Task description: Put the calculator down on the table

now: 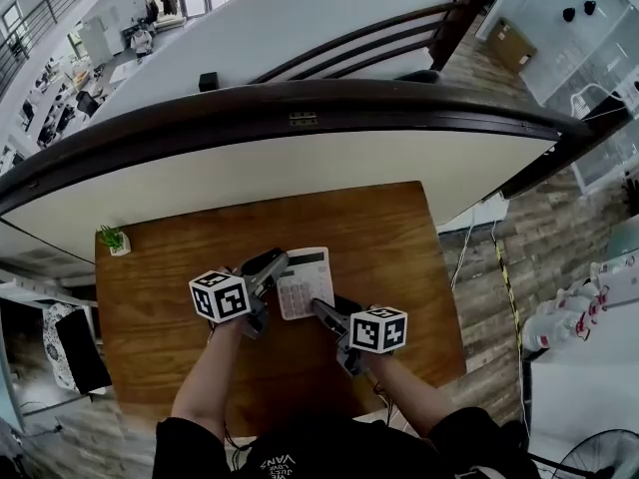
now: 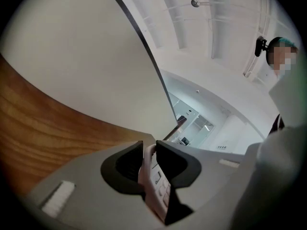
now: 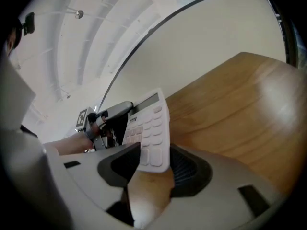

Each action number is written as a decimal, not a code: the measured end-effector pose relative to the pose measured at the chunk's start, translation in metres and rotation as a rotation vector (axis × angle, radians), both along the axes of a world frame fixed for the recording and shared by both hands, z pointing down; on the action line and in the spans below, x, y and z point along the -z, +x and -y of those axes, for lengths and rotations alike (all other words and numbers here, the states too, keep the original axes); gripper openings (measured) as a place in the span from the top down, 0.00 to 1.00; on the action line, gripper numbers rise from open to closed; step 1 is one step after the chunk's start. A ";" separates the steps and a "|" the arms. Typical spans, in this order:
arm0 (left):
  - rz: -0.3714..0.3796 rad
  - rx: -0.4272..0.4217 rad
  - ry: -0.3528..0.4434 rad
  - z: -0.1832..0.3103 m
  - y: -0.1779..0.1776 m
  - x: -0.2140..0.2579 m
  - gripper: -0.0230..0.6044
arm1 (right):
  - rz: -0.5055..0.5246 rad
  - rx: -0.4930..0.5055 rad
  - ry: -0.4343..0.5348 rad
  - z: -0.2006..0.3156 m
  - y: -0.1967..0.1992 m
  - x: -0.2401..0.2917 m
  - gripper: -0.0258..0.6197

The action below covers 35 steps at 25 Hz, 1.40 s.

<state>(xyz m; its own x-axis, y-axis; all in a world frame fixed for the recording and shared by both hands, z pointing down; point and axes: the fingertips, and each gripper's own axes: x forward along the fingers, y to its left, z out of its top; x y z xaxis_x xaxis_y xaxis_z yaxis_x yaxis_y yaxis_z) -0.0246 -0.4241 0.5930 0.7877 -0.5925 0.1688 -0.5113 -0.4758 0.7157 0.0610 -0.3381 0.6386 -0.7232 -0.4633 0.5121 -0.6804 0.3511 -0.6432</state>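
A white calculator (image 1: 304, 282) is held over the middle of the wooden table (image 1: 180, 287), gripped from both sides. My left gripper (image 1: 275, 265) is shut on its left edge, and in the left gripper view the keys (image 2: 158, 181) show edge-on between the dark pads of that gripper (image 2: 148, 153). My right gripper (image 1: 321, 310) is shut on the calculator's near right corner. The right gripper view shows the calculator (image 3: 149, 128) tilted, keys facing up and display end away, with its lower end between that gripper's (image 3: 152, 161) pads. The left gripper (image 3: 103, 116) shows behind it.
A small potted plant (image 1: 114, 239) stands at the table's far left corner. A white curved wall with a dark handrail (image 1: 300, 103) runs along the table's far edge. The wooden floor (image 1: 499, 297) lies past the table's right edge.
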 end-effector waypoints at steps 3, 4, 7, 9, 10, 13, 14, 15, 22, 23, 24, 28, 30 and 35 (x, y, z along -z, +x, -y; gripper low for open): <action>0.010 0.032 -0.005 0.019 -0.011 -0.012 0.85 | -0.036 0.026 0.011 0.021 -0.008 -0.010 0.69; 0.013 0.047 -0.007 0.026 -0.014 -0.016 0.85 | -0.049 0.036 0.019 0.027 -0.011 -0.012 0.69; 0.029 0.090 -0.002 0.046 -0.025 -0.024 0.85 | -0.087 0.060 0.042 0.049 -0.020 -0.018 0.69; 0.039 0.123 0.010 0.058 -0.031 -0.027 0.85 | -0.109 0.073 0.059 0.062 -0.026 -0.021 0.69; 0.044 0.143 0.017 0.064 -0.035 -0.029 0.85 | -0.118 0.078 0.067 0.068 -0.029 -0.022 0.69; 0.068 0.210 0.048 0.078 -0.045 -0.031 0.84 | -0.146 0.091 0.086 0.085 -0.037 -0.023 0.69; 0.080 0.231 0.062 0.082 -0.047 -0.030 0.84 | -0.155 0.093 0.091 0.089 -0.039 -0.024 0.69; 0.092 0.247 0.076 0.086 -0.048 -0.030 0.83 | -0.166 0.093 0.096 0.093 -0.041 -0.024 0.69; 0.183 0.311 0.147 0.105 -0.054 -0.034 0.81 | -0.234 0.084 0.119 0.113 -0.050 -0.031 0.68; 0.193 0.318 0.153 0.107 -0.056 -0.035 0.81 | -0.243 0.082 0.124 0.115 -0.051 -0.031 0.68; 0.203 0.321 0.160 0.110 -0.056 -0.035 0.81 | -0.256 0.081 0.130 0.118 -0.052 -0.032 0.68; 0.252 0.321 0.180 0.115 -0.055 -0.037 0.81 | -0.313 0.080 0.147 0.122 -0.053 -0.035 0.68; 0.292 0.329 0.188 0.116 -0.057 -0.038 0.80 | -0.324 0.078 0.154 0.123 -0.054 -0.035 0.68; 0.399 0.336 0.225 0.115 -0.059 -0.042 0.80 | -0.358 0.063 0.177 0.122 -0.056 -0.035 0.67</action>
<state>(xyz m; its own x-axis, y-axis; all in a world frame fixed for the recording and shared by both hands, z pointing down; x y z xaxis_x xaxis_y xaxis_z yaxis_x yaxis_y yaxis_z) -0.0836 -0.5396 0.6352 0.4502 -0.8555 0.2558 -0.8713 -0.3581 0.3357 0.0046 -0.4597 0.6739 -0.5432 -0.5273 0.6534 -0.8242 0.4834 -0.2951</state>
